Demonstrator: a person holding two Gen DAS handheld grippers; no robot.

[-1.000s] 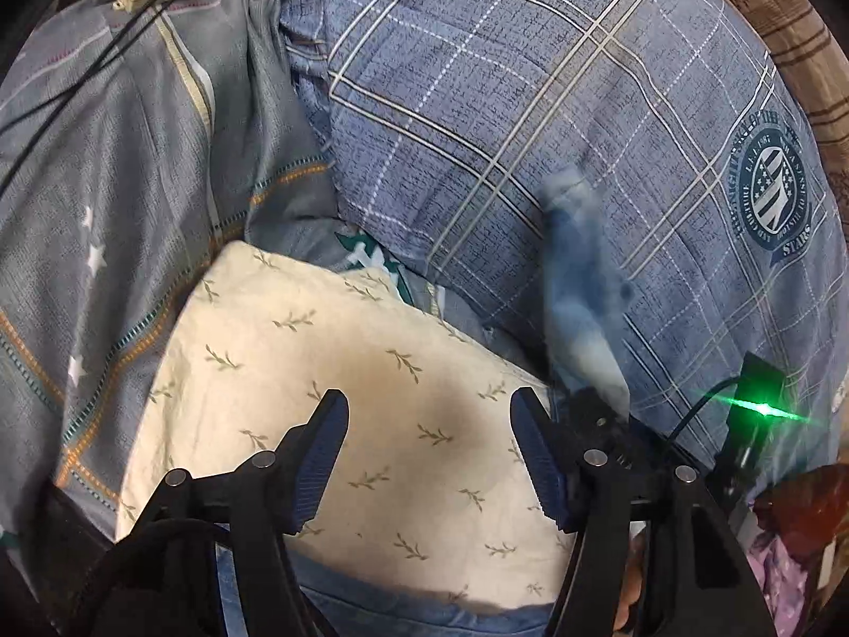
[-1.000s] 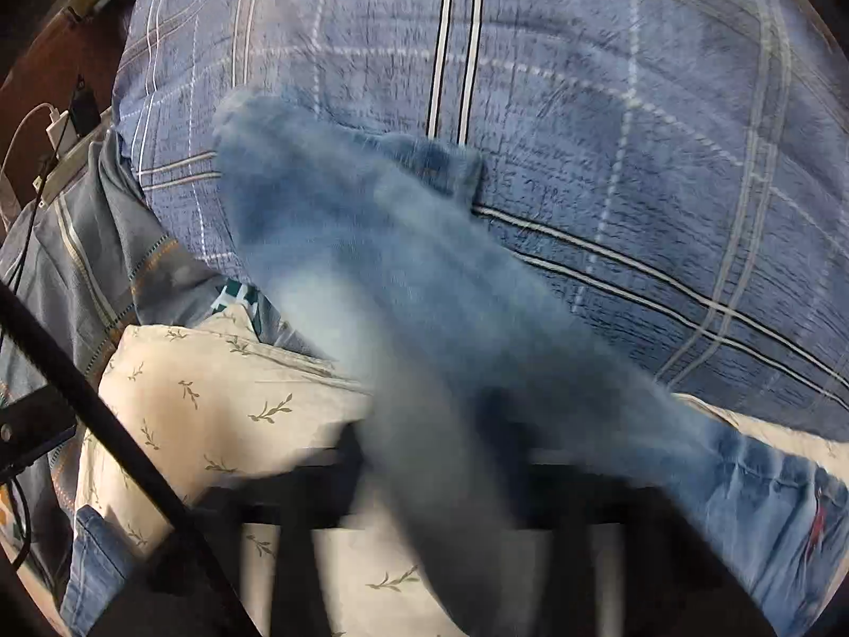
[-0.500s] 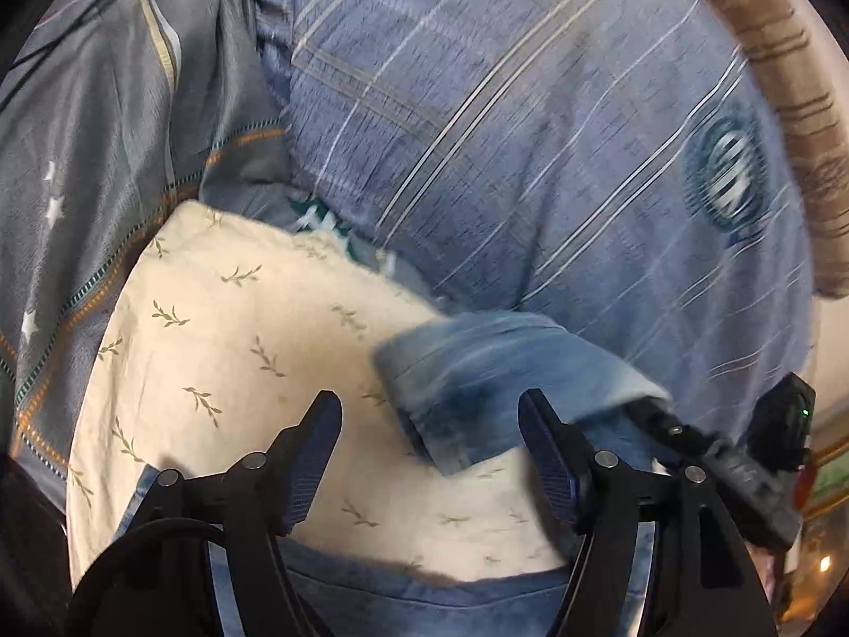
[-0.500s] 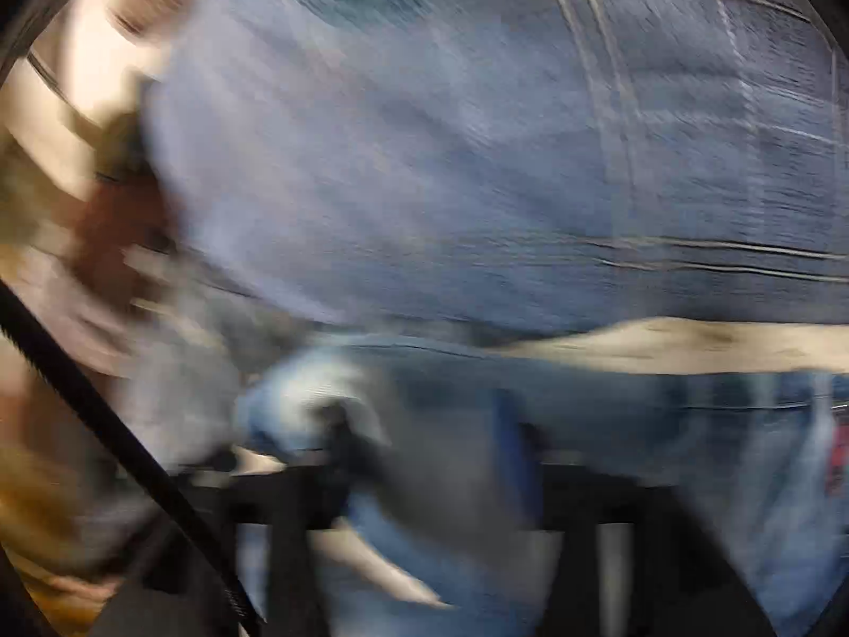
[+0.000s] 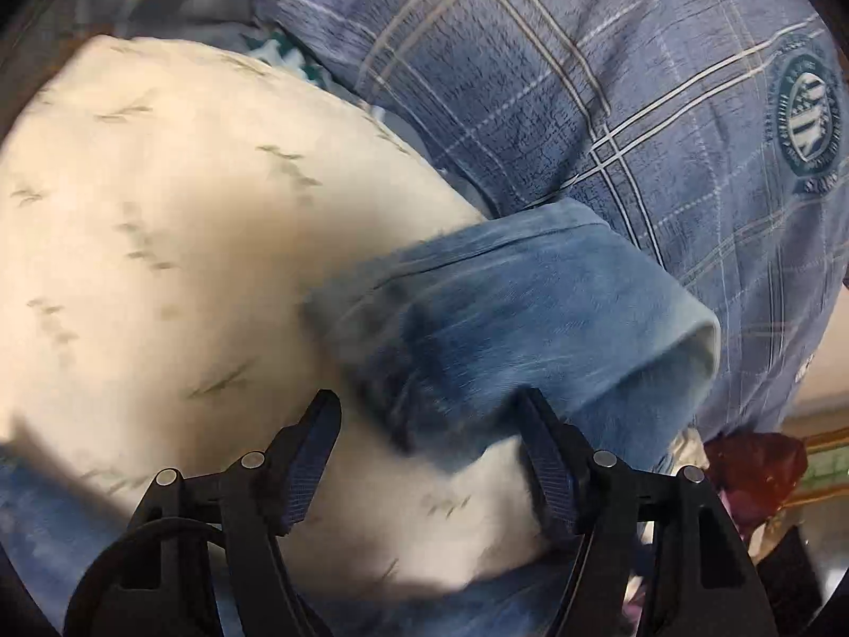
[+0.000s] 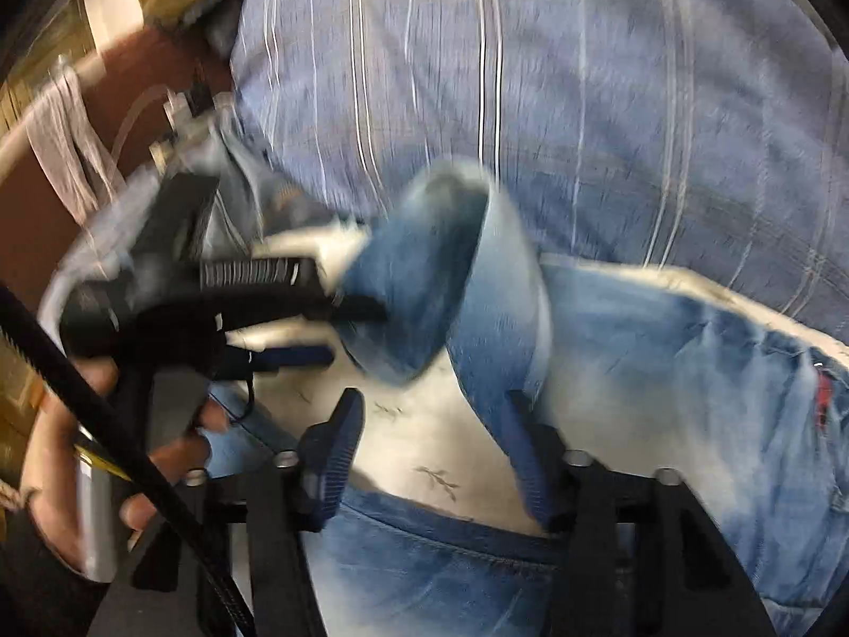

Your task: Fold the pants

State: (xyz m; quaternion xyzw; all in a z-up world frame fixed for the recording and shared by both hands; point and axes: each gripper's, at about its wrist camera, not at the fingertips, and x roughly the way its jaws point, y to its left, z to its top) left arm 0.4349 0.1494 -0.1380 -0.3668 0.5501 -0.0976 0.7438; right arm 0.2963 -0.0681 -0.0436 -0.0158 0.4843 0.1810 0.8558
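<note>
Right wrist view smeared by motion: plaid blanket (image 6: pixel 583 106) lines streak, and the left gripper (image 6: pixel 339 329) with the hand (image 6: pixel 69 467) holding it shows soft-edged, hand cut by the frame's left rim. Jeans leg (image 5: pixel 509 329) hem fuzzy in the left wrist view; its far end runs off under the gripper's finger (image 5: pixel 546 456), contact there unclear. Sprig print on the cream cloth (image 5: pixel 175 244) blurs to dashes; blanket's round emblem (image 5: pixel 806 127) lettering is unreadable.

Black left gripper (image 5: pixel 430 456), ribbed dark-blue jaws, silver screws; matching right gripper (image 6: pixel 435 451), black cable; bare-skinned hand (image 6: pixel 69 472)
</note>
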